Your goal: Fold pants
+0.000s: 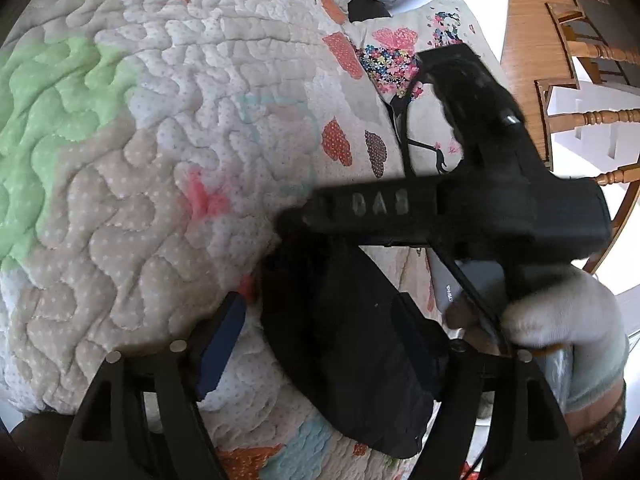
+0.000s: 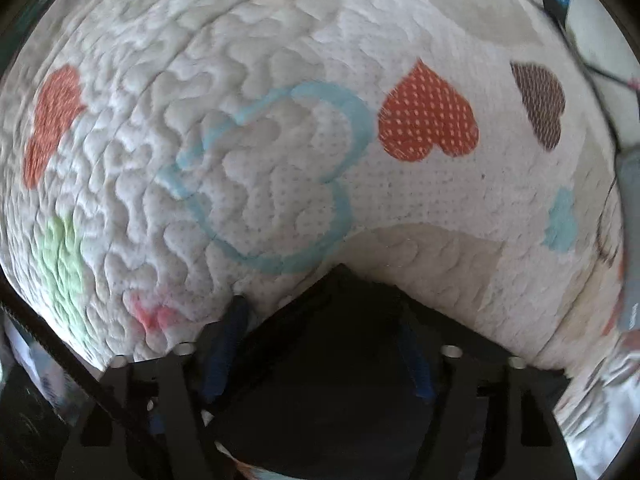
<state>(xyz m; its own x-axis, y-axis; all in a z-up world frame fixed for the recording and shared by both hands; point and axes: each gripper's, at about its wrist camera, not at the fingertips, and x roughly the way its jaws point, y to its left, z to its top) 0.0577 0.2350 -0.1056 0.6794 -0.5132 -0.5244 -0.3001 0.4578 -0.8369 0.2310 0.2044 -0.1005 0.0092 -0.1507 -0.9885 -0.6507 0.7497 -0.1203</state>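
Black pants [image 1: 344,344] are lying bunched on the quilt [image 1: 152,168], w/ both grippers working them. Left gripper [image 1: 320,344] is sitting wide around the cloth; right gripper [image 2: 320,344] is straddling a corner, can't tell if pinching. Probably best keeping edges aligned & pulling taut before laying over.

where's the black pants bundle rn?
The black pants bundle lies on the heart-print quilted bedspread, low in both wrist views, between the fingers of the left hand-held gripper, with the right hand-held gripper also around it.

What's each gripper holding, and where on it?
Both fingers sets straddle the black pants: right gripper over a corner; left gripper along one side. A firm clamp cannot be told.
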